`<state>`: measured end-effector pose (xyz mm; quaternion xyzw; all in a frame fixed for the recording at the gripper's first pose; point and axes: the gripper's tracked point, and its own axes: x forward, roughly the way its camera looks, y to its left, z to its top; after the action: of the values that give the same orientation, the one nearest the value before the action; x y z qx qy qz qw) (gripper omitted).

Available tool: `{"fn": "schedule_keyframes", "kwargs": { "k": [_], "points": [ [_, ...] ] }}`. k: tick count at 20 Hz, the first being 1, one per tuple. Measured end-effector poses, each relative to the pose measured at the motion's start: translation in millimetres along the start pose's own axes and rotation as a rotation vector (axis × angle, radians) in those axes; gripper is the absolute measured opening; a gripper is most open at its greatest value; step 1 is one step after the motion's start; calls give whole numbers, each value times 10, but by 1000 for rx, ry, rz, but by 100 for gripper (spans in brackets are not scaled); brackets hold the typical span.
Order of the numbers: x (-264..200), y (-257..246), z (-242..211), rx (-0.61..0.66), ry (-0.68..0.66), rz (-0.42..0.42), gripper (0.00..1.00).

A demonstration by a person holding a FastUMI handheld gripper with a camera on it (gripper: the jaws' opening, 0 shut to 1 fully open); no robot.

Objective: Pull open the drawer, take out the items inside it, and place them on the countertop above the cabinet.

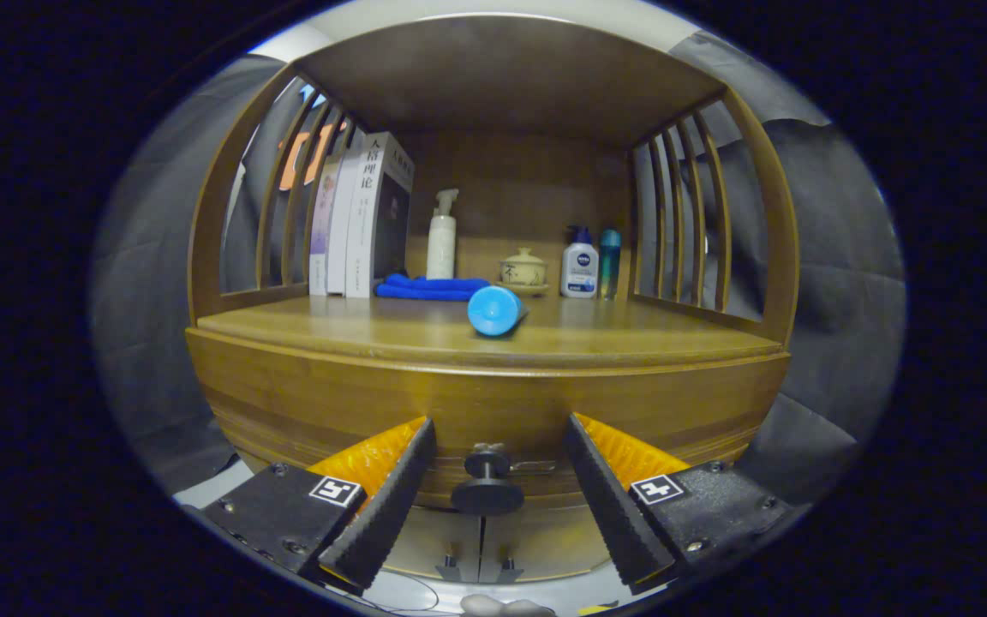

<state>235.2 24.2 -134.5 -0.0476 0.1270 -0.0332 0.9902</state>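
A wooden cabinet stands straight ahead, its drawer front (493,411) a broad curved band under the countertop (373,330). The drawer looks closed. Its dark round knob (487,482) sits between my two fingers, a little short of their tips. My gripper (499,426) is open, and neither finger touches the knob. A blue cylinder (494,310) lies on its side on the countertop, near the front edge, above the knob. What is inside the drawer is hidden.
At the back of the countertop stand books (365,223), a white pump bottle (441,236), a folded blue cloth (430,287), a small lidded ceramic pot (523,269), a white lotion bottle (580,264) and a teal bottle (610,257). Slatted wooden sides and a top board enclose it. Two cabinet doors (481,536) sit below the drawer.
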Motion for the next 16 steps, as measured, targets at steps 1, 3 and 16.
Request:
{"fn": "schedule_keyframes", "kwargs": {
  "k": [1,3,16],
  "points": [
    [-46,22,-38,12,19,22,100],
    [-220,-36,-45,36,18,30,100],
    [-2001,-264,595,72,-213,69,100]
  ]
}}
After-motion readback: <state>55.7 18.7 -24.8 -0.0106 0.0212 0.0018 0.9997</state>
